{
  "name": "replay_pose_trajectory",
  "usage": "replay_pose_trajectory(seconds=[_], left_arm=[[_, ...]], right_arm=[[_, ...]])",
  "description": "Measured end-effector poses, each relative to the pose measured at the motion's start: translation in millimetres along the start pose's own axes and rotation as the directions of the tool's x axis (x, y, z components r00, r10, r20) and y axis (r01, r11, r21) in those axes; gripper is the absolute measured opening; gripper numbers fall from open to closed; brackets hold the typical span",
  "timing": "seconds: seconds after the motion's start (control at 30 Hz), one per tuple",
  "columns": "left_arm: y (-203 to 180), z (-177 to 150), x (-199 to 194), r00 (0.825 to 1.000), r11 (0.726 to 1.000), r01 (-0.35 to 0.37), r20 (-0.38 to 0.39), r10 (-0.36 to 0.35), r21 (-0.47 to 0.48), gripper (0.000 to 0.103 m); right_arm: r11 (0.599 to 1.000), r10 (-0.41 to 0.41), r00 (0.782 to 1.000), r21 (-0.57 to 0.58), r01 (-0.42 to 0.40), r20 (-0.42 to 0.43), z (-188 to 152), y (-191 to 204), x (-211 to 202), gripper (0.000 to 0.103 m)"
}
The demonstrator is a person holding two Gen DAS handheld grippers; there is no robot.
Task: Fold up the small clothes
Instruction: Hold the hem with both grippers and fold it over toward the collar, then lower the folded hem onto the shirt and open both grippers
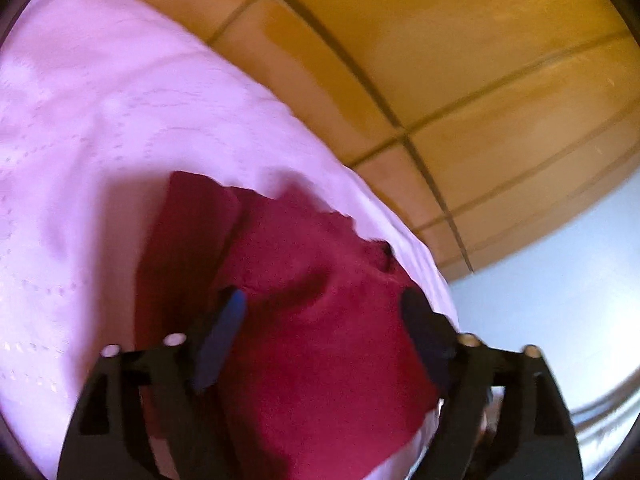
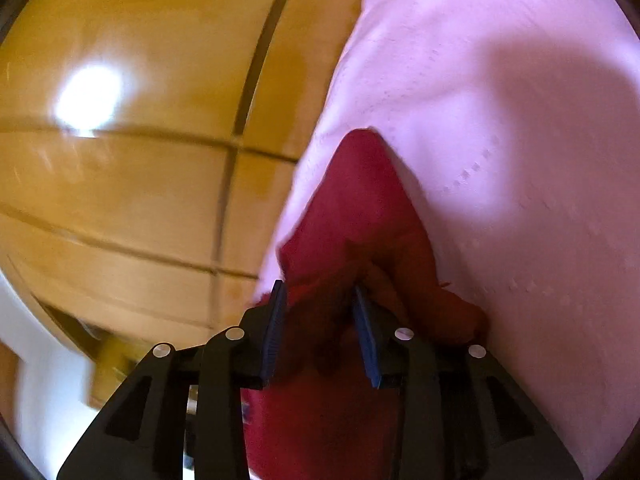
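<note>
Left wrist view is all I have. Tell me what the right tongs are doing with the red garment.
Observer: The right tongs stand partly open, with the red garment bunched between the blue pads.
Operator: Say where that end lies.
Observer: On the pink sheet, close to its edge. In the right wrist view the tiled floor starts just left of the tongs.
Operator: Report anything on that floor.
Observer: Only a bright glare on the tiles. The picture is blurred, so small things would not show.
</note>
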State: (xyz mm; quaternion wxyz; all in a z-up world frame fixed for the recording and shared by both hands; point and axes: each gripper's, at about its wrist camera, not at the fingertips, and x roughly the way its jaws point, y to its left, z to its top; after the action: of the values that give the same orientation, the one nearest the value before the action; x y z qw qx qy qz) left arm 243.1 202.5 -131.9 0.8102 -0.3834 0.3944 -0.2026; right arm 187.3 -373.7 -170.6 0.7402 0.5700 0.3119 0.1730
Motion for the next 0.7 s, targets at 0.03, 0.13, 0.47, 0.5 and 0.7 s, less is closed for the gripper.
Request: replay_pose_trajectory(seconds=[0.03, 0.13, 0.47, 0.5, 0.7], left_arm=[[2.3, 0.8, 0.2, 1.000, 1.000, -0.002, 0.010, 0.002, -0.014, 0.087], [7.7, -1.2, -10.2, 0.997, 1.000, -0.018, 0.071, 0.018, -0.011, 0.092], [-23.9, 1.1, 1.6, 0.962, 0.930, -0.273, 0.087, 0.259, 0.246, 0.081], [-24.2, 5.0, 7.8, 0.956, 0.924, -0.294, 0.069, 0.286, 0.246, 0.078], [-17.3, 16.7, 31.1, 0.944, 0.920, -0.326, 0.021, 0.329, 0.218, 0.040]], right_arm=[[1.000, 0.028, 0.999, 0.010, -0.028, 0.028, -1.2, -2.4, -3.0, 0.036], [0.998, 0.010, 0.998, -0.057, -0.007, 0.056, -5.5, 6.2, -9.1, 0.055], [0.671, -0.370, 0.916, -0.636, 0.381, 0.157, -26.1, 102.4, 26.4, 0.069], [0.648, -0.392, 0.907, -0.654, 0.390, 0.152, -23.0, 105.8, 31.6, 0.069], [0.559, -0.507, 0.851, -0.700, 0.445, 0.136, -6.8, 96.3, 71.3, 0.063]])
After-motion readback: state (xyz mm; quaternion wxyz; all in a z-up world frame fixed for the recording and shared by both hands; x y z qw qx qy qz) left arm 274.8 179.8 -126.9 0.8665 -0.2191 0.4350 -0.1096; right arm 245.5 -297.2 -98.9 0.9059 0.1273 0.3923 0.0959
